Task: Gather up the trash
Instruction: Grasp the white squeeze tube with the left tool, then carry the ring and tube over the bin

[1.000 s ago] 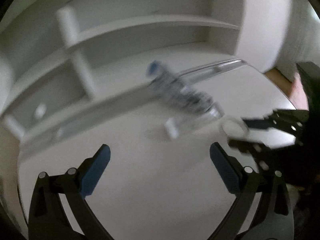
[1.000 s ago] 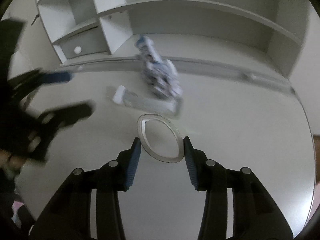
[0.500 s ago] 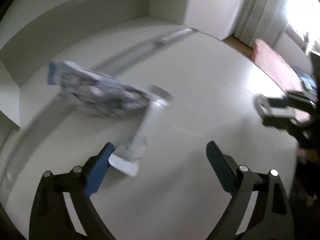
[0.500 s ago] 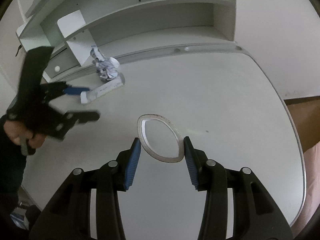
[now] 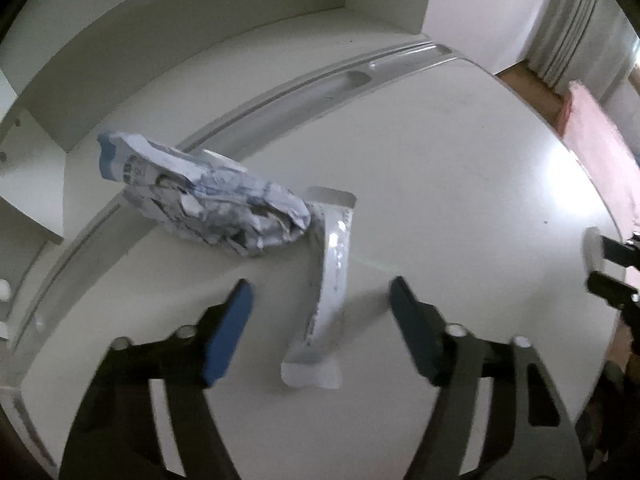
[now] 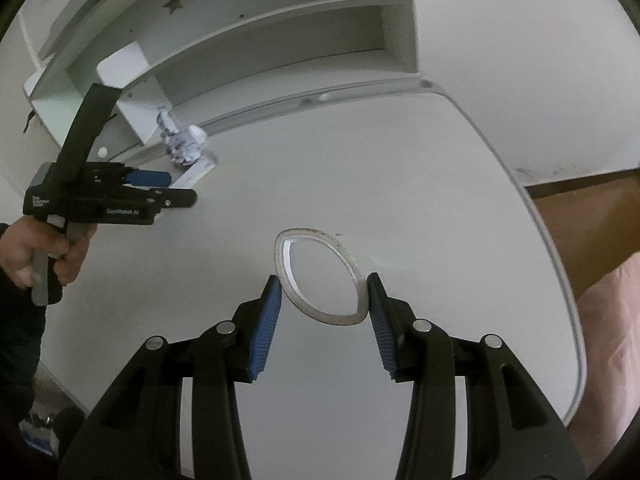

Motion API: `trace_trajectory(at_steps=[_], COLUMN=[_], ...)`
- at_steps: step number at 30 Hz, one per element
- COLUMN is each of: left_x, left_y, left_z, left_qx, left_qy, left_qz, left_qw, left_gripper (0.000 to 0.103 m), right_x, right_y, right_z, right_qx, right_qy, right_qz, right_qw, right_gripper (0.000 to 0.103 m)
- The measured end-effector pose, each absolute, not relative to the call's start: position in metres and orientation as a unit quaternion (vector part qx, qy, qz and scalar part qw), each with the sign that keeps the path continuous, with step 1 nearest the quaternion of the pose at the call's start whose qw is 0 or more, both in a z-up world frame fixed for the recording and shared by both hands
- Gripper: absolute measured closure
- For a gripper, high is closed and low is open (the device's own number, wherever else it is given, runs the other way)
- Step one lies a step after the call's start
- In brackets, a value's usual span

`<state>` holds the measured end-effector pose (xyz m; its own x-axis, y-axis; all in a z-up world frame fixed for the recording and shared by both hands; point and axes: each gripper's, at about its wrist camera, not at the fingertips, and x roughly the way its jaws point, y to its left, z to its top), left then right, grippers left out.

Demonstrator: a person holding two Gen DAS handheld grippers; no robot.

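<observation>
A crumpled blue-and-white wrapper (image 5: 208, 196) lies on the white desk (image 5: 460, 168) near the groove at the back. A long clear plastic sachet (image 5: 330, 292) lies beside it, reaching toward me. My left gripper (image 5: 322, 300) is open and straddles the sachet's near half without touching it. In the right wrist view my right gripper (image 6: 324, 296) is shut on a squashed white tape ring (image 6: 320, 276), held above the desk. The same view shows the left gripper (image 6: 168, 188), the wrapper (image 6: 182, 146) and the sachet (image 6: 196, 172) at far left.
A white shelf unit (image 6: 256, 36) with open compartments stands along the back of the desk. The desk's rounded right edge (image 6: 560, 280) drops to a wooden floor (image 6: 584, 208). A hand (image 6: 36, 248) holds the left gripper. Curtains (image 5: 572, 32) hang at far right.
My left gripper has come down and closer to the sachet, which now lies between its fingers, and its fingers have narrowed. The right gripper has drawn back to the right with the ring.
</observation>
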<state>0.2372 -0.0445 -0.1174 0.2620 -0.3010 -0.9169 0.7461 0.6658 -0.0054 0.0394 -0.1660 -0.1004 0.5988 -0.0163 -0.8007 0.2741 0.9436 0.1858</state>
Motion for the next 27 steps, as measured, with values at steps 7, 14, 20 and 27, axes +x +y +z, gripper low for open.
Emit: trace_trajectory(at_steps=[7,14,20,27], left_x=[0.2,0.113,0.025,-0.087], left_y=[-0.064,-0.161,-0.268,-0.37], left_z=[-0.109,-0.092,-0.087,-0.111], left_qx=[0.226,0.21,0.207,0.252], left_qy=[0.494,0.449,0.421,0.389], left_qz=[-0.369,-0.47,-0.574,-0.642], left_qw=[0.755,0.73,0.671,0.61], left_gripper=[0.087,0.087,0.087,0.086], right_x=[0.004,-0.081,-0.183,-0.279], right_y=[-0.198,-0.272,-0.337,-0.383], right_z=[-0.099,-0.105,-0.125,-0.167], right_qx=[0.173,0.234,0.297,0.36], right_qy=[0.427,0.393,0.369,0.364], right_qz=[-0.116,-0.219,-0.32,-0.394], right_qw=[0.88,0.862,0.82,0.763], right_gripper=[0.06,0.06,0.06,0.06])
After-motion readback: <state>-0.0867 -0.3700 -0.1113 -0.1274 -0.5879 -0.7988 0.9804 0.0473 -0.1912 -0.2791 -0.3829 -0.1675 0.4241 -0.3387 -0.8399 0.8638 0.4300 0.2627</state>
